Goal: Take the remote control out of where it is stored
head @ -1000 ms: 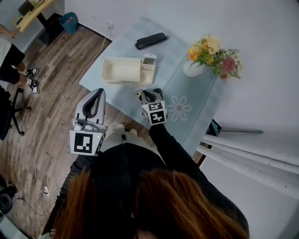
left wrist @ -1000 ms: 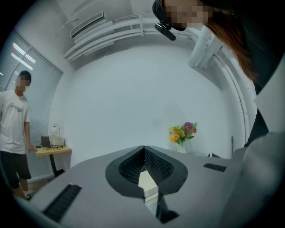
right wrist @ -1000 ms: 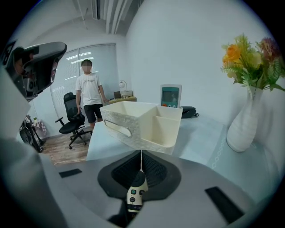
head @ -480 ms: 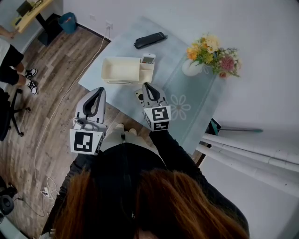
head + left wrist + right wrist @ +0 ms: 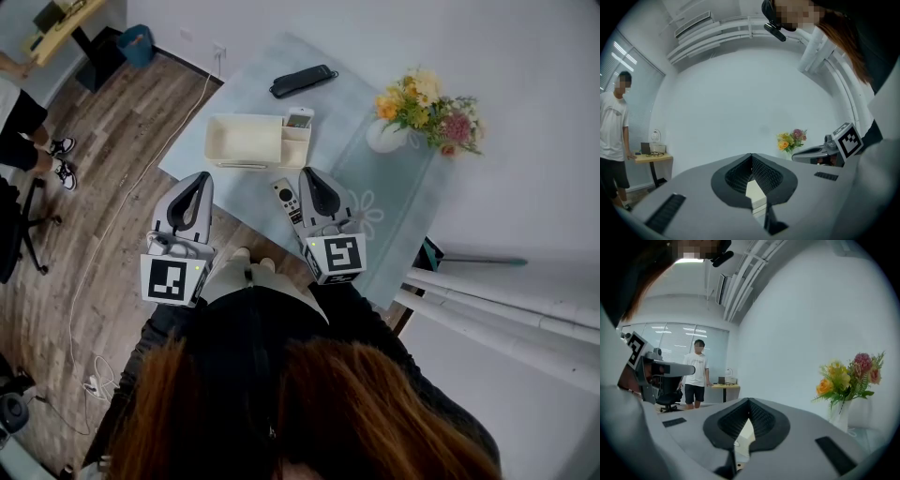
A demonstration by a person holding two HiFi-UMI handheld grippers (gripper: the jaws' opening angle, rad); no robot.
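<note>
The remote control (image 5: 288, 202) lies flat on the worktop (image 5: 403, 225), outside the cream box (image 5: 246, 141) and just left of the right gripper (image 5: 313, 178), whose fingers are clenched on nothing. The left gripper (image 5: 199, 180) hovers near the worktop's edge, fingers clenched and empty.

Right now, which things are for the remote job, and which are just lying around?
For the job: light remote on the table, cream box, right claw, shut and empty.
Just lying about: long black thing, vase of flowers, left claw.
</note>
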